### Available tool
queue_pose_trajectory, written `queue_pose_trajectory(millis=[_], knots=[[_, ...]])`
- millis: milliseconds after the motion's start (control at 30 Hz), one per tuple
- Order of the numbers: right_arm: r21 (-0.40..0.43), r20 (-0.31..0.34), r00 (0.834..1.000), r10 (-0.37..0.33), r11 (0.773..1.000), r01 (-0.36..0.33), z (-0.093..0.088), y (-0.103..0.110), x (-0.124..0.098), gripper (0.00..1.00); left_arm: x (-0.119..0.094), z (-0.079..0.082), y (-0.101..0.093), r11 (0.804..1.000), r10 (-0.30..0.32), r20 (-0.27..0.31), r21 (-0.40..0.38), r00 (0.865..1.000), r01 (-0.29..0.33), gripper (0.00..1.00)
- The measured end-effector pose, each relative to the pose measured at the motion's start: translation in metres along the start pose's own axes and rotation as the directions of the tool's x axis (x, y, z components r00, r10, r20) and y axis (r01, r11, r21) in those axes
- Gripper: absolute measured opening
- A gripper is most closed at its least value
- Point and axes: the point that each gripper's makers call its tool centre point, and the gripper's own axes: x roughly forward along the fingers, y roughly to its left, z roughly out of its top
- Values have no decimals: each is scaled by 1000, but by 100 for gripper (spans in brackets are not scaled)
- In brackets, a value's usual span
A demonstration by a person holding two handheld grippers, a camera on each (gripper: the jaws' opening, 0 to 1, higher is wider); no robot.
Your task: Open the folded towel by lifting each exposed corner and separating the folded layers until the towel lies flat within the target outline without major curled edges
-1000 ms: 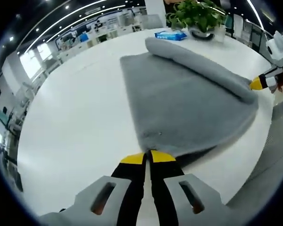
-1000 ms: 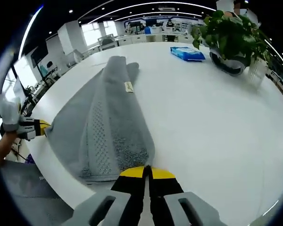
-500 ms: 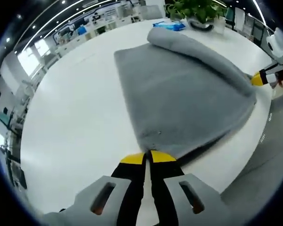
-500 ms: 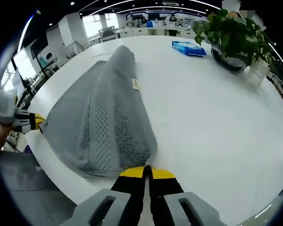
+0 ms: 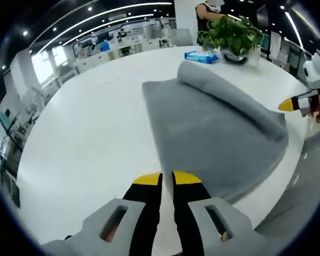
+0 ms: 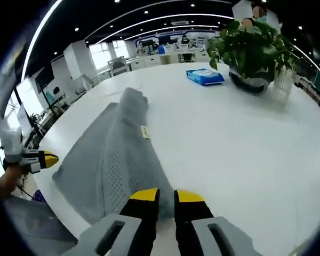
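Left gripper (image 5: 167, 177), black with yellow tips, hovers at the near edge of the grey terry towel (image 5: 213, 128); its 2 jaws stand a narrow gap apart and hold nothing, with white tabletop showing between them. That towel lies on the round white table (image 5: 85, 138), spread just ahead and to the right of these tips, its near edge just beside them. Along the towel's far side a thick roll of folded cloth runs from the towel's far corner toward the right gripper.

Right gripper (image 6: 167, 194) has the same yellow-tipped jaws, also slightly parted and empty; the towel (image 6: 114, 154) begins right at its tips and stretches away ahead and to the left. From this side the towel shows a dotted woven band and a small yellowish label near its ridge. At the towel's opposite corner the left gripper (image 6: 42, 159) is seen, held by a gloved hand (image 6: 10, 144), its tip just beside the cloth. In the left gripper view the right gripper (image 5: 290, 105) sits near the roll's end.

Beyond the towel, well apart from it, stand a green potted plant (image 6: 248, 50) and a blue flat packet (image 6: 205, 76).
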Motion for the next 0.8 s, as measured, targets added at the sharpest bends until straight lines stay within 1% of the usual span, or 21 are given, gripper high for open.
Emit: queue_pose_trajectory(millis=[33, 67, 100, 133, 200, 233, 267, 333, 400, 500, 600, 700, 733, 800], knots=[[4, 5, 1000, 8, 1000, -8, 2, 3, 2, 13, 2, 3, -2, 1000, -6, 10, 0, 1000, 6, 6], [21, 21, 999, 40, 999, -40, 6, 12, 5, 16, 4, 8, -6, 1000, -19, 24, 2, 1000, 19, 6], [1, 22, 998, 59, 998, -59, 8, 17, 8, 17, 8, 13, -12, 999, -42, 39, -2, 998, 42, 6], [-19, 19, 998, 55, 998, -55, 8, 18, 11, 17, 11, 16, -16, 998, -60, 46, -12, 997, 61, 7], [-93, 0, 999, 38, 995, -38, 6, 15, 17, 15, 17, 21, -23, 996, -82, 50, -30, 995, 84, 7], [-111, -9, 999, 40, 993, -40, 5, 16, 22, 14, 22, 24, -26, 995, -92, 51, -34, 994, 94, 7], [-102, -18, 999, 47, 994, -49, 3, 18, 26, 14, 28, 26, -30, 994, -100, 51, -34, 994, 102, 7], [-107, -33, 998, 57, 992, -60, 1, 20, 32, 15, 37, 25, -38, 992, -122, 35, -13, 992, 122, 7], [-125, -39, 998, 49, 991, -53, 0, 19, 36, 15, 45, 23, -42, 991, -131, 9, 22, 991, 130, 7], [-141, -54, 997, 53, 988, -60, -3, 22, 42, 15, 52, 24, -46, 989, -136, 5, 52, 991, 136, 7], [-157, -69, 996, 52, 986, -62, -7, 23, 48, 14, 58, 23, -46, 989, -134, -5, 66, 991, 135, 7], [-223, -71, 997, 31, 974, -46, -6, 24, 47, 14, 62, 17, -45, 988, -126, -32, 91, 992, 128, 7], [-236, -70, 997, 24, 971, -40, -6, 24, 47, 13, 61, 17, -46, 986, -126, -14, 104, 992, 127, 7], [-278, -67, 998, 7, 960, -26, -7, 24, 48, 13, 60, 17, -46, 986, -123, -6, 115, 992, 123, 7]])
